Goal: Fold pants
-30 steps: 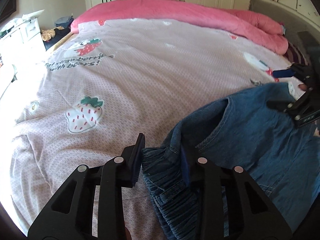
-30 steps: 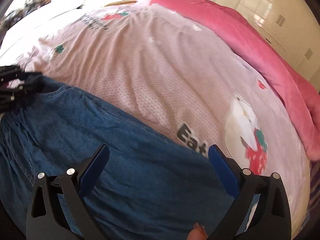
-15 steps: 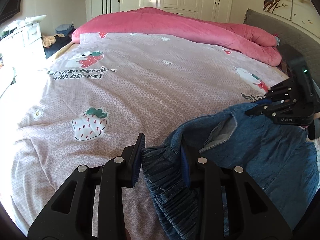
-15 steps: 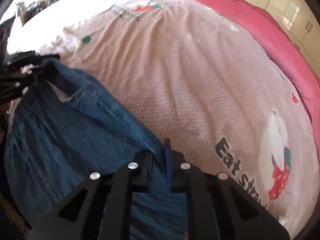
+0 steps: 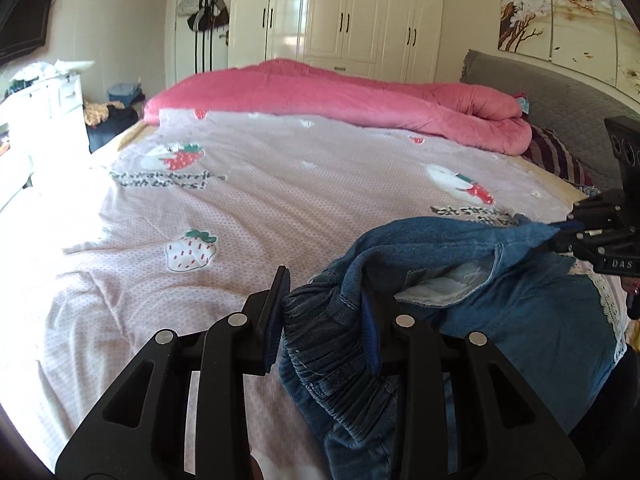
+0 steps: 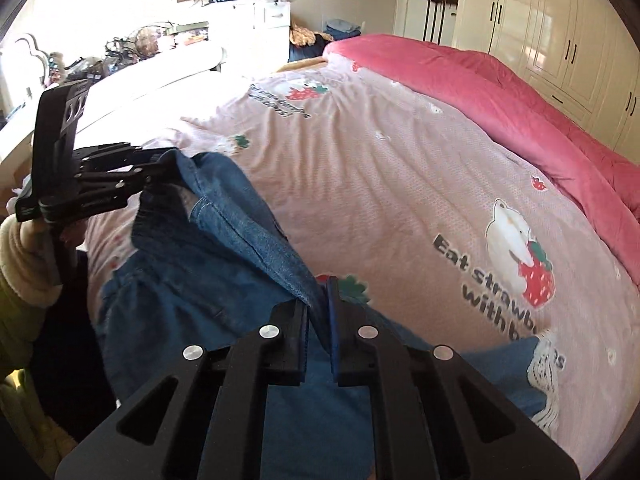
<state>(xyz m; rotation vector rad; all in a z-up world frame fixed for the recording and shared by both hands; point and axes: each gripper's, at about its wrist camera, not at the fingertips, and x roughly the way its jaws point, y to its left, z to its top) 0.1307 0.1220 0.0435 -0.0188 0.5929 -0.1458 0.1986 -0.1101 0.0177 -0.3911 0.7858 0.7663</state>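
Now, left wrist view: left gripper [image 5: 324,316] at bottom centre, jaws partly open and clamped on the gathered elastic waistband of the denim pants [image 5: 500,320]. Bunched waistband fills the gap between both blue pads. Pants spread from there toward the right of the frame, raised off the pink strawberry-print bedspread [image 5: 260,208], light inner lining showing at the open waist. Right gripper [image 5: 560,227] enters at the right edge, mid height, jaws closed on the far denim edge and pulling it taut. Rolled pink duvet [image 5: 340,92] lies across the top of the bed, white wardrobe [image 5: 340,12] behind it, grey headboard [image 5: 552,96] upper right.

Right wrist view: right gripper [image 6: 318,320] bottom centre, jaws nearly together, pinching a thin fold of denim between the pads. Pants [image 6: 208,280] run from that pinch up to the left of the frame, where the left gripper [image 6: 160,170] holds the other end of the waist; the cloth hangs between the two above the bedspread [image 6: 400,184]. A cream fuzzy sleeve [image 6: 24,264] at the left edge sits behind the left gripper. White lace trim [image 6: 546,364] shows lower right beside the denim. Pink duvet [image 6: 500,92] upper right, white dresser [image 6: 248,16] top centre.
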